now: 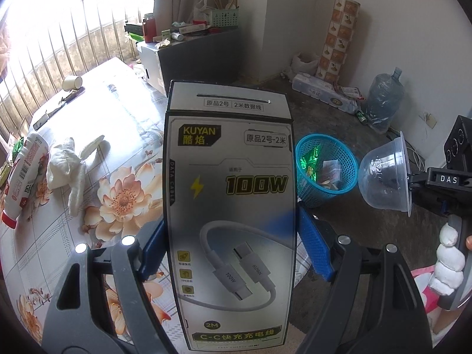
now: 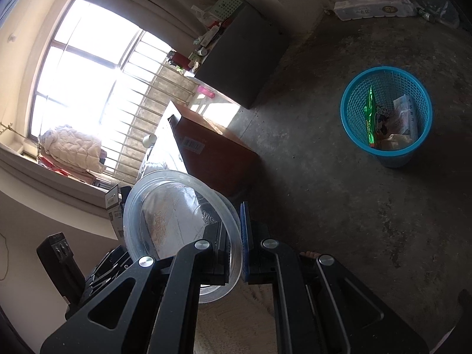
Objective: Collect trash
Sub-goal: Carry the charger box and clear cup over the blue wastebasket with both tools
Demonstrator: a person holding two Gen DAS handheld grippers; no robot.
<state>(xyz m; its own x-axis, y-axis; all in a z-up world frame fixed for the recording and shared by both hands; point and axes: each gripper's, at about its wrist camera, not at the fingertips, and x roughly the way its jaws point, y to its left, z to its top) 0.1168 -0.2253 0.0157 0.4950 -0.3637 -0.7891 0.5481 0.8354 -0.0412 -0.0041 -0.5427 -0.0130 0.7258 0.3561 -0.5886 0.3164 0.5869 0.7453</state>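
Note:
My left gripper [image 1: 233, 244] is shut on a tall grey data-cable box [image 1: 230, 177], its blue pads pressing both sides. The box stands upright in the middle of the left wrist view. A blue mesh waste basket [image 1: 309, 194] stands on the floor beyond it, with a green wrapper and paper scraps inside. My right gripper [image 2: 239, 236] is shut on the rim of a clear plastic bowl [image 2: 177, 206]. In the left wrist view the bowl [image 1: 383, 177] hangs on its side just right of the basket. In the right wrist view the basket [image 2: 392, 159] is at the upper right.
A table with a flowered cloth [image 1: 124, 135] carries a white rag [image 1: 70, 162], a lying bottle [image 1: 26, 171] and a paper cup [image 1: 72, 82]. A water jug [image 1: 383, 100] stands by the wall. A brown carton [image 2: 212, 147] and a dark cabinet [image 2: 242, 56] stand on the concrete floor.

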